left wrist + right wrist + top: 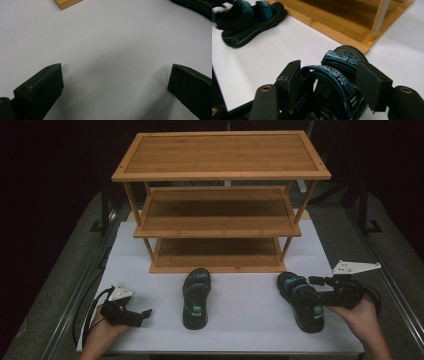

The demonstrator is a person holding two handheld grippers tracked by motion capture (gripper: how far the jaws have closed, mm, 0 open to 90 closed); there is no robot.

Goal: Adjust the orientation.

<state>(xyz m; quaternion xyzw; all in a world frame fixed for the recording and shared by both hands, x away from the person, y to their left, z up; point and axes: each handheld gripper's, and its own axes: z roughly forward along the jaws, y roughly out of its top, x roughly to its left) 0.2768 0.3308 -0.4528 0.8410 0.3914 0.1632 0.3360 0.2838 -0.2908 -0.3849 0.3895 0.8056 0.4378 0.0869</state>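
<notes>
1. In the high view, a three-tier bamboo rack (220,200) stood at the far side of the white counter (240,330). Taking the rack as landmark, one black sandal (196,297) lay just in front of its bottom shelf, near the middle, toe toward the rack. A second sandal (300,301) lay in front of the rack's right leg. The right gripper (314,281) sat over that sandal's strap end, held by the right hand (360,312), whose forearm came in from the lower right corner with the wrist turned inward toward the rack's front. The left gripper (145,312) lay low on the counter, well clear of the rack's left leg, and the left hand (102,330) held it from behind, pointing it across toward the middle sandal.

2. In the left gripper view, both fingers (40,90) stood wide apart above bare counter with nothing between them. A corner of the rack (67,3) showed at the top edge.

3. In the right gripper view, the fingers (289,82) straddled the teal-trimmed straps of the nearer sandal (332,77), spread apart with small gaps at the strap rather than pressing it. That sandal's toe pointed at the rack's corner post (380,17). The other sandal (247,22) lay along the rack's front edge, farther off.
</notes>
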